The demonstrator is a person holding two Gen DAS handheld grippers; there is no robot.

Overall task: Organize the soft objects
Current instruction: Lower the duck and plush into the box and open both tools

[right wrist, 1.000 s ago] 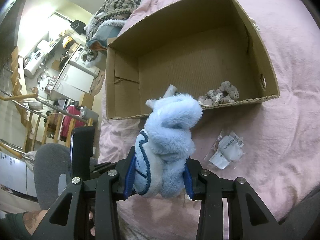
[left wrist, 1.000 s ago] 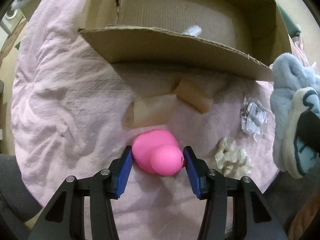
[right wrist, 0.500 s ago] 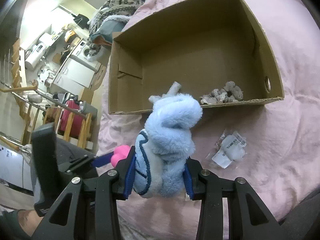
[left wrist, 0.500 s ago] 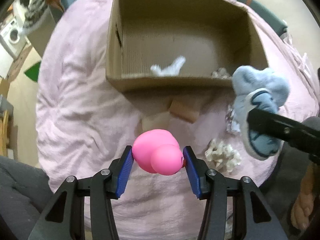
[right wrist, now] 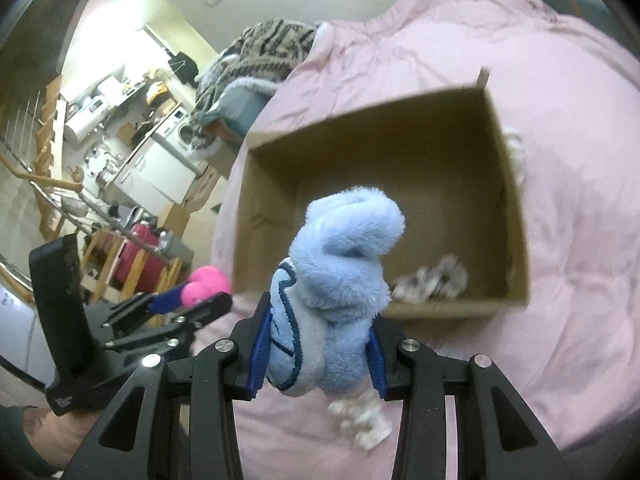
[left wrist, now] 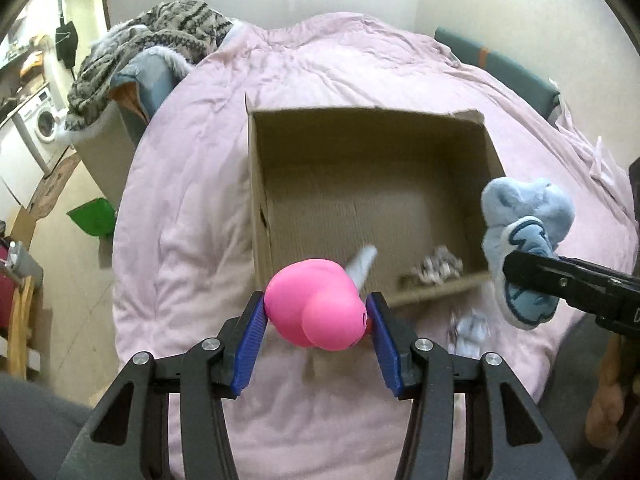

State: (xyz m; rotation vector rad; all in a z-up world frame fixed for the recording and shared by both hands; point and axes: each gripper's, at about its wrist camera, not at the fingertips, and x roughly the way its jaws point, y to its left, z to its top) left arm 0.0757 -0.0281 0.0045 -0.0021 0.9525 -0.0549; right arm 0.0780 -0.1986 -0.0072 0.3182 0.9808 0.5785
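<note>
Lifted off the blanket, left gripper [left wrist: 316,314] pinches pink toy [left wrist: 318,306]; right gripper [right wrist: 316,350] pinches blue plush [right wrist: 336,300].

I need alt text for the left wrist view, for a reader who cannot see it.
The left gripper holds a pink soft toy between its blue fingers, above a pink blanket. Beyond it lies an open cardboard box. At right, the right gripper holds a blue plush toy.
</note>
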